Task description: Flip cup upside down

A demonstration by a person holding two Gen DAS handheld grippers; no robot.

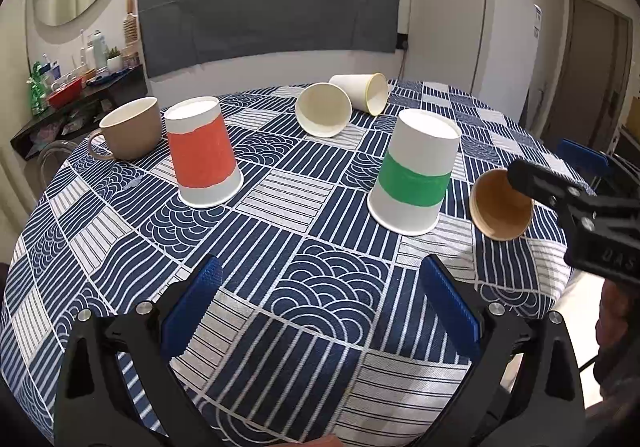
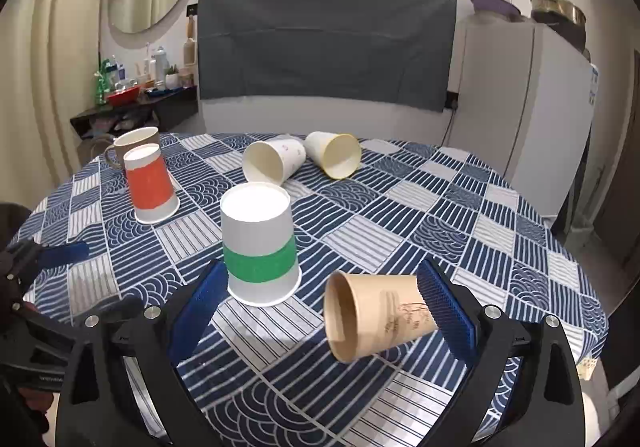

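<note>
Right gripper (image 2: 320, 307) jaws spread wide, nothing held; brown cup (image 2: 376, 317) lies on its side lower center-right of frame, base by my right finger, mouth facing left, so I judge it's next. Left gripper (image 1: 320, 303) also agape, idle. Green-band cup (image 2: 260, 247) & red cup (image 2: 152, 183) already inverted.

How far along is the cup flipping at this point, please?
Done: the red cup and green cup stand upside down. In hand: the open right gripper is around the brown cup, lying on its side. Left: two white cups on their sides and the upright mug.
</note>
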